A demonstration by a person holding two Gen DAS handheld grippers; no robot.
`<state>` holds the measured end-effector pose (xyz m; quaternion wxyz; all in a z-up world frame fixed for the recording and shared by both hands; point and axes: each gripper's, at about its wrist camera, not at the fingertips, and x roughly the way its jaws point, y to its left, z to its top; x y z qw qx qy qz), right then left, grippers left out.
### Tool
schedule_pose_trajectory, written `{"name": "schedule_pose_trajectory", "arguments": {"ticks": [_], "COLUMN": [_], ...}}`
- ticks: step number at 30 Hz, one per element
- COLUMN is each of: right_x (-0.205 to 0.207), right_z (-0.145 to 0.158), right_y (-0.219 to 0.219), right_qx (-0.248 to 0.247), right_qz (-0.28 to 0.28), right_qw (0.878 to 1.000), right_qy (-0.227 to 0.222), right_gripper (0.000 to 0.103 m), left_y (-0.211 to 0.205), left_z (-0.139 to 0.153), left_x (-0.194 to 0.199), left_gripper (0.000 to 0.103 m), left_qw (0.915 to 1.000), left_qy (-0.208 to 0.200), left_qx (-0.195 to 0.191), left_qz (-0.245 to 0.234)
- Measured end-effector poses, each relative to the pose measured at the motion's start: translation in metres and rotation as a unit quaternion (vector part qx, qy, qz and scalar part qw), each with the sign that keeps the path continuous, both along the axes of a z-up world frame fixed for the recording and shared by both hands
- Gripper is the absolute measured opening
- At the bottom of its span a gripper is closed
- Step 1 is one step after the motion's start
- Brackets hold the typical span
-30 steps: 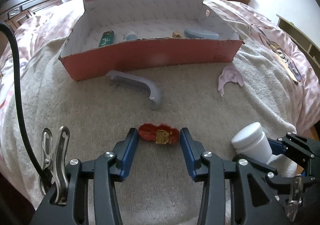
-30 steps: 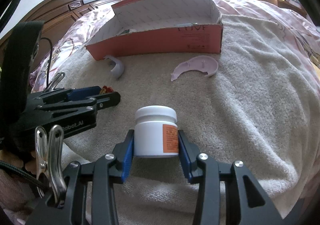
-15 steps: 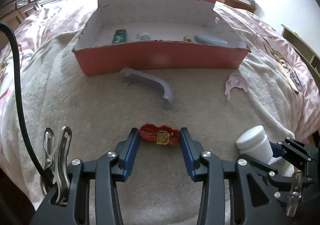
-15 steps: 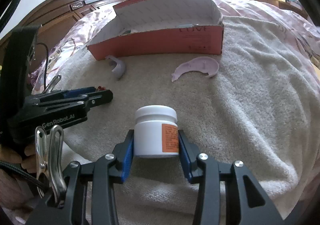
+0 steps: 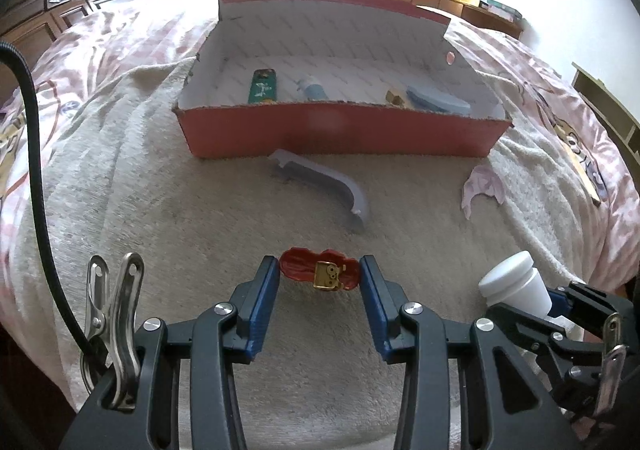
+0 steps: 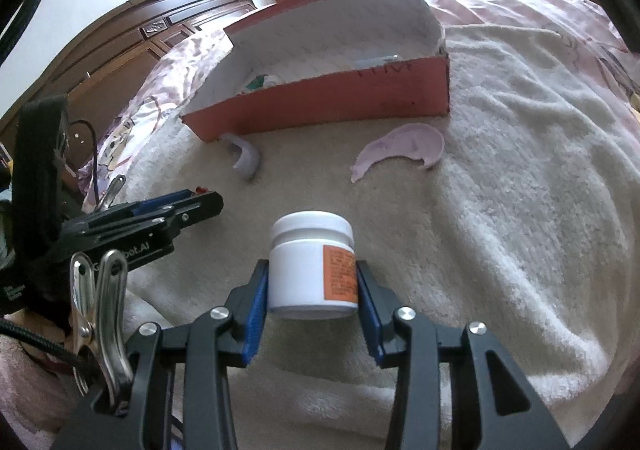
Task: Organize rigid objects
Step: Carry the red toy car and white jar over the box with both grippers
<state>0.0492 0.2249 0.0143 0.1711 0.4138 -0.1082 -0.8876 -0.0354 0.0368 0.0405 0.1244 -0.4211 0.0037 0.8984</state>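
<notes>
Left hand-held gripper (image 5: 320, 278) clamped on red clip (image 5: 318, 275); right hand-held gripper (image 6: 312, 286) clamped on white jar (image 6: 310, 266); box (image 5: 340, 132) beyond.

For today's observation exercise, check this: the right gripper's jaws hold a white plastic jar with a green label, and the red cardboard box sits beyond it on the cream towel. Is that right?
Not quite. In the right wrist view, the label on the white plastic jar is orange, not green. The rest stands: the right gripper holds it, with the red cardboard box beyond on the cream towel.
</notes>
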Motion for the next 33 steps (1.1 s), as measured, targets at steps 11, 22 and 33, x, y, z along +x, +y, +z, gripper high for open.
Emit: {"name": "schedule_pose_trajectory", "arguments": {"ticks": [11, 22, 33], "right_x": [-0.015, -0.032, -0.051], "right_z": [0.011, 0.026, 0.05], "right_y": [0.0, 0.007, 0.01], "right_qx": [-0.001, -0.002, 0.018], "right_qz": [0.0, -0.014, -0.024], "right_qw": [1.0, 1.0, 0.999], "right_qy": [0.005, 0.014, 0.039], "right_gripper": [0.043, 0.043, 0.043], "left_y": [-0.007, 0.001, 0.008], "left_z": [0.01, 0.036, 0.056], "left_x": [-0.003, -0.024, -0.057], "left_gripper": [0.042, 0.042, 0.042], "left_qw": [0.9999, 0.9992, 0.9983], "left_qy": [0.011, 0.036, 0.054], "left_qx": [0.005, 0.019, 0.022], "left_qz": [0.01, 0.005, -0.003]}}
